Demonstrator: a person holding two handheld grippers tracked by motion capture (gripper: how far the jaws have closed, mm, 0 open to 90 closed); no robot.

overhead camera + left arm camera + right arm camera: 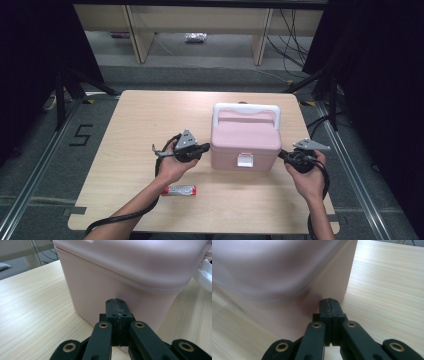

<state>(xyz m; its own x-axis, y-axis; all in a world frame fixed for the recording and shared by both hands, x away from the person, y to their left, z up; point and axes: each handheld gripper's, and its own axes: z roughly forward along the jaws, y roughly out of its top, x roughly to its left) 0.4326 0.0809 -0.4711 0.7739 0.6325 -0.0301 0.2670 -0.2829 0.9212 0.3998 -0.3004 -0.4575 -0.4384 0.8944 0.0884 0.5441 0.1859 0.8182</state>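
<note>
The pink box (245, 140) stands upright right of the middle of the wooden worktop (135, 125), its lid down, its white handle (246, 111) lying along the far edge of the lid and its small white latch (245, 160) on the near wall, facing the person. The left hand-held gripper (204, 148) sits at the box's left wall, held in the person's left hand (172, 167), with a grey three-cornered plate on top and a black cable trailing back along the forearm. In the left gripper view its two black jaws are pressed together with nothing between them, and their tips (115, 302) sit right up against the box's pink side wall (100, 290), just under the overhang of the lid; whether they actually touch it cannot be told. The right hand-held gripper (286, 156) mirrors this on the box's right wall, held in the person's right hand (310, 177). In the right gripper view its jaws are likewise together and empty, their tips (329, 302) close against the pink wall (332, 277) below the lid's rim. A small red and white packet (179, 190) lies flat on the worktop near the front edge, beside the left forearm and well apart from the box.
</note>
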